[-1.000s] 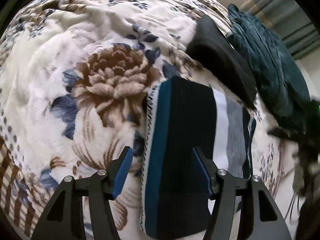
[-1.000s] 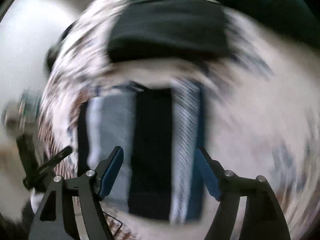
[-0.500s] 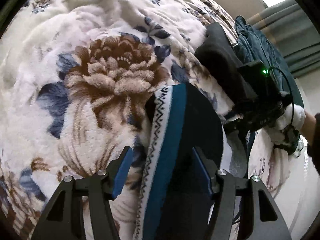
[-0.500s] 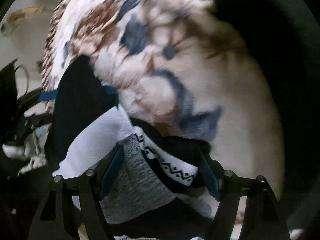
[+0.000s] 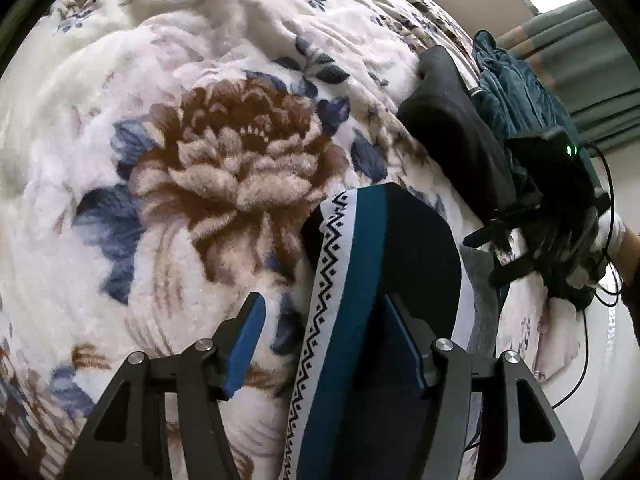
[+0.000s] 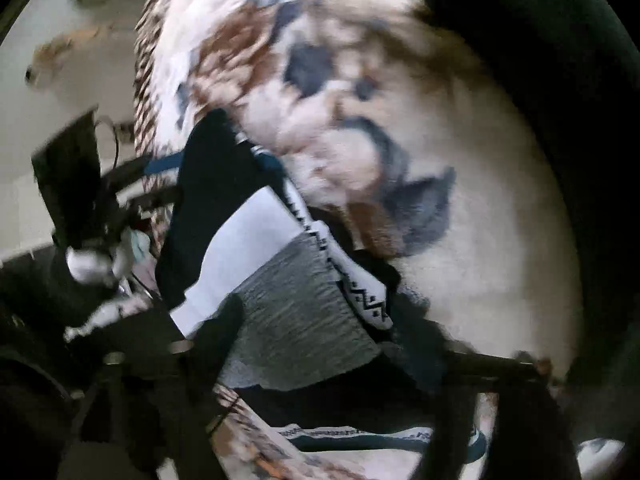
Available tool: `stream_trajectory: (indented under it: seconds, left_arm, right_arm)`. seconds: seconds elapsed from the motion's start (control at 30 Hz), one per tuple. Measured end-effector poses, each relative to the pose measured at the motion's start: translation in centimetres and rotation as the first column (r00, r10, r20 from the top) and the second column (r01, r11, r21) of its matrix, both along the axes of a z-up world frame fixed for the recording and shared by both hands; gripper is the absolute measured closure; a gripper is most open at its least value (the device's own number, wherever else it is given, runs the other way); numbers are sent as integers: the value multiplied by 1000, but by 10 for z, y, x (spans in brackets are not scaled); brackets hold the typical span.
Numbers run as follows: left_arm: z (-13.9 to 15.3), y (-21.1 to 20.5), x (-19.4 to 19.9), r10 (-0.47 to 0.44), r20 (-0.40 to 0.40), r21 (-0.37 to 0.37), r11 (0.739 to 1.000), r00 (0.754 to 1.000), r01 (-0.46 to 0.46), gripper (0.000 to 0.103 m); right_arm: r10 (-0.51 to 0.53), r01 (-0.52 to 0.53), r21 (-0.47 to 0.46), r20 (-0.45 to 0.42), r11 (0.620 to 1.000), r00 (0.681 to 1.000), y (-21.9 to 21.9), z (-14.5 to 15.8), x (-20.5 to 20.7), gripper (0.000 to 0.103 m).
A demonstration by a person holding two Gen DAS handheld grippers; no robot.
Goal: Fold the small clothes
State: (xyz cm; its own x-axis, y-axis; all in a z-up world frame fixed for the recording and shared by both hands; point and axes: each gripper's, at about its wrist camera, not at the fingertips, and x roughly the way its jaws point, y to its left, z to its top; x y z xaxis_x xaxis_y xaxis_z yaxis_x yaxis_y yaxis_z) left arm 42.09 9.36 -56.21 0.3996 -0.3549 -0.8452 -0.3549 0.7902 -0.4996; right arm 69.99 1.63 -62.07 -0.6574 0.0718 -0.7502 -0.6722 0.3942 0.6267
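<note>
Since a second ago the striped garment [image 5: 404, 280] has risen off the floral bed [image 5: 200, 128]; your left tongs [image 5: 324, 344] straddle it open, right tongs' [image 6: 320, 344] grip unclear; fold underway.

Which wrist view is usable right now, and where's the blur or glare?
Left wrist view: sharp, evenly lit, strong fisheye bending at the edges; the striped garment and floral blanket read clearly, with a blown-out window patch at top right. Right wrist view: motion-smeared and dim; the right gripper is a dark silhouette, so its jaws can't be judged, and only the garment's grey panel and zigzag trim stay legible.
</note>
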Motion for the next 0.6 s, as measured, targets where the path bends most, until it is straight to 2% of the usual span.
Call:
stream_trajectory:
  seconds: [0.1,0.13,0.17,0.23,0.27,0.3,0.33,0.37,0.4,0.43,0.47,0.53,0.6]
  left_arm:
    - [-1,-3,4,-4,-5,2,1000,1000,4,45]
    - [-2,-4,5,-5,-6,1,1000,1000,5,45]
    - [-1,-4,5,-8,-6,0,1000,1000,8,45]
    - [0,-6,6,-19,-2,2,1000,1000,19,45]
    - [0,-8,6,-26,2,3,1000,1000,26,45]
    - [0,-8,6,-29,3,4,1000,1000,29,45]
    - [-2,-8,6,-32,0,8,999,999,32,45]
    - [-4,-8,6,-33,-7,9,999,999,33,45]
    - [-5,-8,7,-31,-13,6,999,999,31,45]
    - [-6,-6,7,-25,-16,-2,1000,1000,25,45]
    - [-5,-6,7,-21,-14,-9,1000,1000,21,45]
    - [-2,-5,8,-23,-3,-14,1000,1000,23,45]
    - [-4,-7,9,-38,-2,-30,999,999,38,45]
  right_arm:
    - [109,-108,-20,66,994,992,12,-19,-18,19]
    - [121,-120,-19,63,993,991,14,-27,-25,34]
    - [101,-101,-7,18,995,995,14,-34,-30,52]
    - [40,-39,14,-76,999,996,11,-39,-36,58]
    - [-21,25,20,-185,999,982,4,-41,-32,59]
    - [-110,120,8,-334,993,936,-6,-45,-25,60]
    - [-183,199,0,-390,980,902,-20,-49,-11,60]
    - [-296,309,-29,-388,951,873,-39,-58,6,60]
    - [-400,392,-97,-353,915,846,-57,-71,17,60]
    - [-444,424,-134,-329,896,834,-68,-78,22,56]
    - [-471,450,-140,-307,882,827,-75,-79,23,53]
    - [-488,482,-90,-250,871,836,-84,-60,20,48]
    - [-512,513,-26,-138,858,848,-100,-28,21,45]
